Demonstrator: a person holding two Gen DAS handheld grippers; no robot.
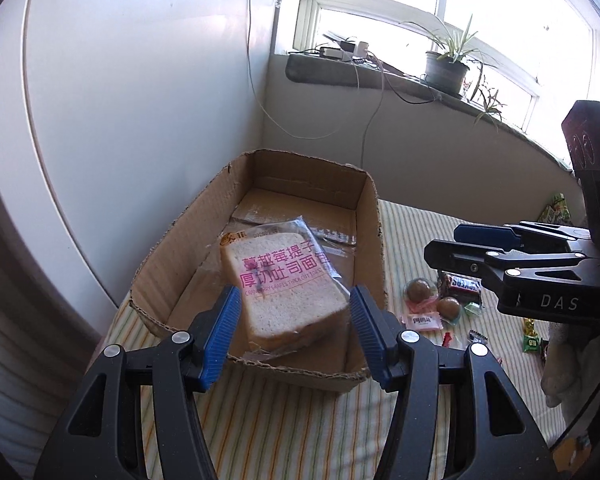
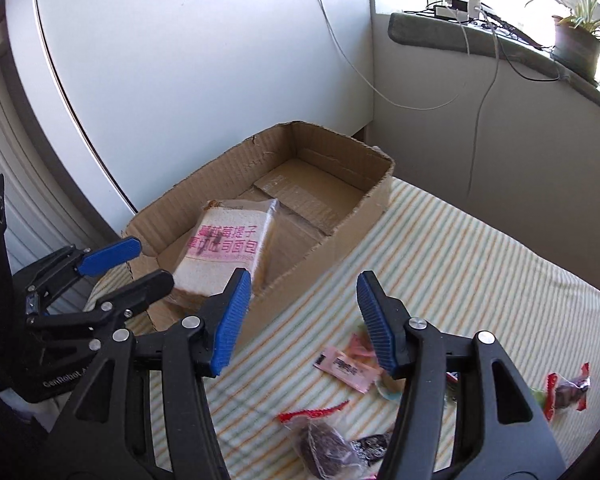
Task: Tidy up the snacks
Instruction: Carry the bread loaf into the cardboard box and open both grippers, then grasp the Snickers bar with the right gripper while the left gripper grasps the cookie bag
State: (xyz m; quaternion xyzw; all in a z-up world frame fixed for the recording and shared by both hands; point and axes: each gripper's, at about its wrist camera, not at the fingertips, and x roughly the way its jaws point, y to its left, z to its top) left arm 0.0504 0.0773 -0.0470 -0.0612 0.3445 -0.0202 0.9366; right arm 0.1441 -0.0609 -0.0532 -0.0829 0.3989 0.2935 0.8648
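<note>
A wrapped toast packet (image 1: 284, 284) with pink lettering lies tilted in the near end of an open cardboard box (image 1: 374, 216); it also shows in the right wrist view (image 2: 220, 250), inside the box (image 2: 364, 208). My left gripper (image 1: 294, 334) is open, its blue pads on either side of the packet's near end, not touching it. My right gripper (image 2: 304, 316) is open and empty above the striped cloth, over loose snacks: a pink sachet (image 2: 344, 368) and a dark wrapped snack (image 2: 324, 446). A Snickers bar (image 1: 462, 284) and round wrapped sweets (image 1: 420, 290) lie right of the box.
A striped cloth (image 2: 480, 272) covers the surface. A white wall panel stands behind the box. A windowsill with a potted plant (image 1: 446, 68) and hanging cables runs at the back. More small wrapped sweets (image 2: 566, 390) lie at the right edge.
</note>
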